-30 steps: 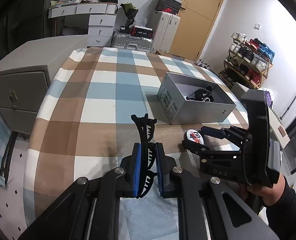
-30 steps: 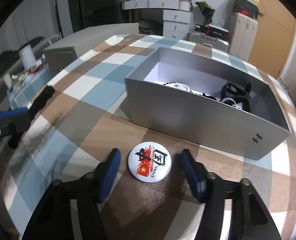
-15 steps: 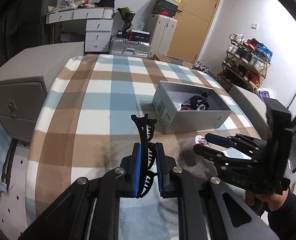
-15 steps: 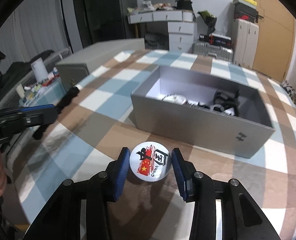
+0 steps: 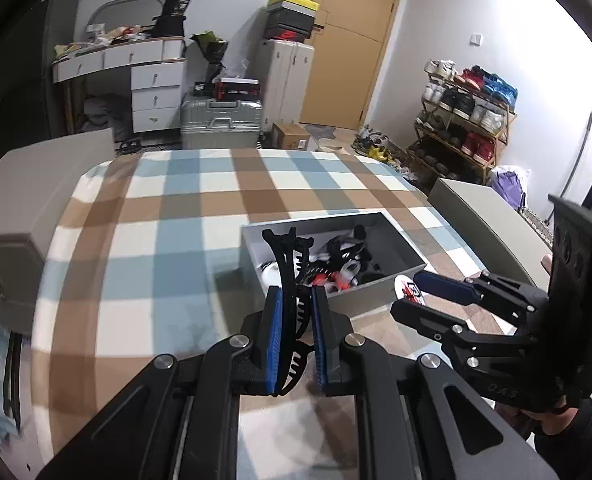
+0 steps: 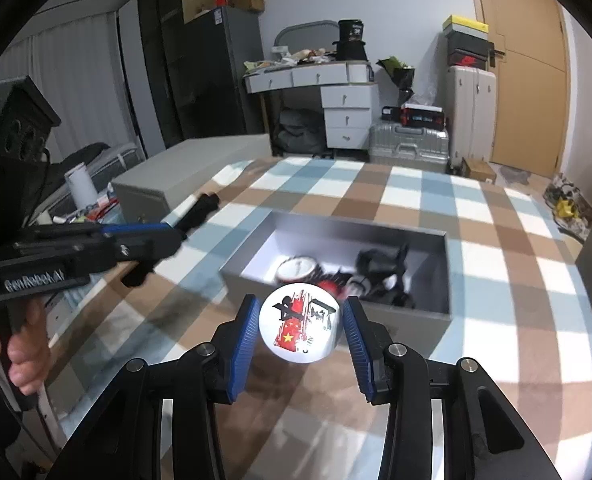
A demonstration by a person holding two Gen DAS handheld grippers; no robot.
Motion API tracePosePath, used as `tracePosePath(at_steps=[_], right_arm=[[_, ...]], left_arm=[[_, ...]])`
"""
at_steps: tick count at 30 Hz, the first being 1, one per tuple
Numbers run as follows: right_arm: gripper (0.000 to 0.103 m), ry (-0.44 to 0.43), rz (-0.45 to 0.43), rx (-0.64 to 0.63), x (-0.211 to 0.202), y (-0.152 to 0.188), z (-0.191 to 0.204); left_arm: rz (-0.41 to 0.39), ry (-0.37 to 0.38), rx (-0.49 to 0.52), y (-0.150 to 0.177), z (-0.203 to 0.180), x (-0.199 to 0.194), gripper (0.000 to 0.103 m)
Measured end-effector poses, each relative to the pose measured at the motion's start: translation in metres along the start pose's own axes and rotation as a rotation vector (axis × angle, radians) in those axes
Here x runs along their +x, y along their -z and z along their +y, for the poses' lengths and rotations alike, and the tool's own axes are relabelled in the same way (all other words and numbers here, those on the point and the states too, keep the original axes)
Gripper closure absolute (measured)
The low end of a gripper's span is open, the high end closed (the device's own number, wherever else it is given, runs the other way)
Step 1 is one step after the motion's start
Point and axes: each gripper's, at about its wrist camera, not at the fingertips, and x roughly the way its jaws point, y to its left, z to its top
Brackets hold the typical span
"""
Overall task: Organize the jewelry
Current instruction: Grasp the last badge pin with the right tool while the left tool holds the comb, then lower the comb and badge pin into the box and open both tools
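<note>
The cloth [image 6: 476,216] is checked brown, pale blue and white. The box [image 6: 416,320] is grey, white inside. The badge [image 6: 300,326] is white with black script and a red, yellow-starred flag. The hair clip [image 5: 287,276] is black; pads [image 5: 273,340] blue.

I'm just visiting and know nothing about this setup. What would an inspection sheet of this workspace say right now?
Surface: checked tablecloth in blue, brown and white covers the table.
Job's things: open grey box holding a jumble of small dark and white items; round badge; black hair claw.
Clutter: nothing seen loose on the cloth.
Grippers: left hand-held gripper is shut on the hair claw; right hand-held gripper has just closed on the round badge, held clear of the cloth in front of the box.
Cables: nothing seen.
Surroundings: white desk with drawers, silver suitcase, wooden door, shoe rack.
</note>
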Motion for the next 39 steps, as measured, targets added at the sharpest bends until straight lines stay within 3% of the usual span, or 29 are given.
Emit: tracePosePath(at_steps=[10,22,39], right_arm=[[0.061,-0.007,-0.027,0.016,0.015,-0.031,-0.032],[0.061,-0.046,-0.007,0.018,0.048,-0.041,-0.038],[0.061,-0.031,0.033,0.032,0.065,-0.038,-0.043]], left_arm=[[0.077,0.042,0.003,-0.019,-0.009,0.048,0.094],[0.109,0.046,0.025,-0.023,-0.013,0.064,0.094],[0.132,0.051,0.018,-0.024,-0.011,0.075,0.094]])
